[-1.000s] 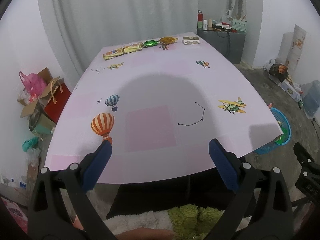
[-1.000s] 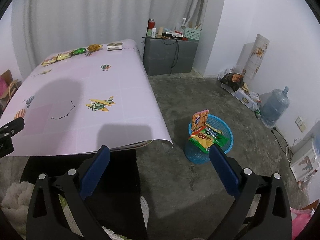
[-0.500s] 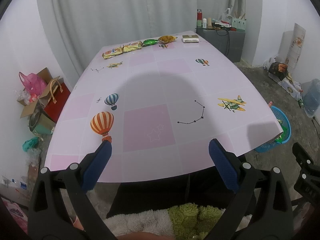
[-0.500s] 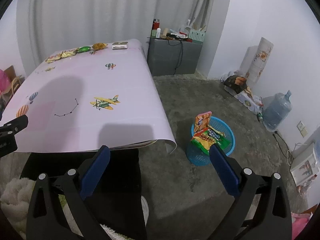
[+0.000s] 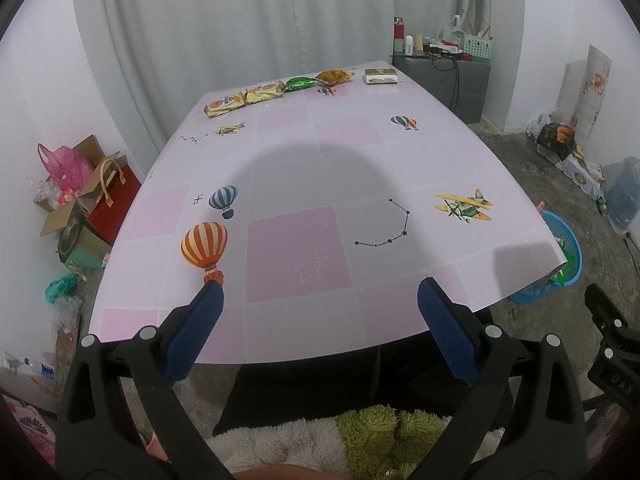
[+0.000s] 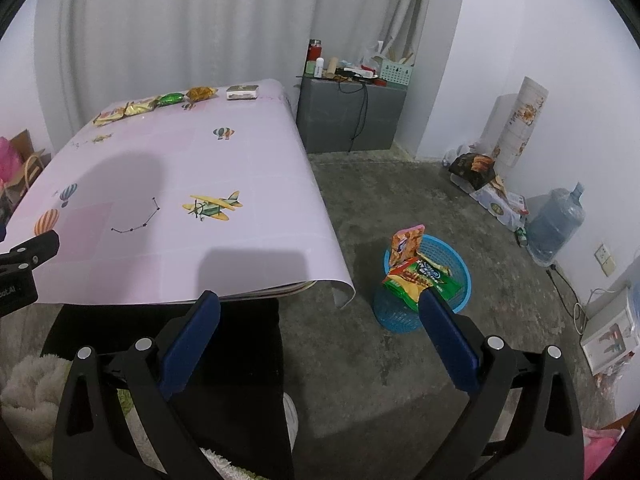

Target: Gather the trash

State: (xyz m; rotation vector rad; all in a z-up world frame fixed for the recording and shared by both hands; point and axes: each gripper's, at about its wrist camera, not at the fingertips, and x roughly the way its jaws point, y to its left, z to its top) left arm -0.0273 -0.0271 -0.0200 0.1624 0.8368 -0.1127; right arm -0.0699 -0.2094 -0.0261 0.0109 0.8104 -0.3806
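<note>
Left tongs (image 5: 318,302): spread, empty, at the near edge of the pink patterned table (image 5: 320,160). Right tongs (image 6: 318,312): spread, empty. Crinkled snack wrappers (image 5: 276,90): in a row along the table's far edge. Blue plastic mesh basket (image 6: 456,264): on the floor beside the table, wrappers inside.

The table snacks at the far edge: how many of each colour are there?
Yellow packets: 2
Green packet: 1
Orange packet: 1
White box: 1
Total: 5
</note>
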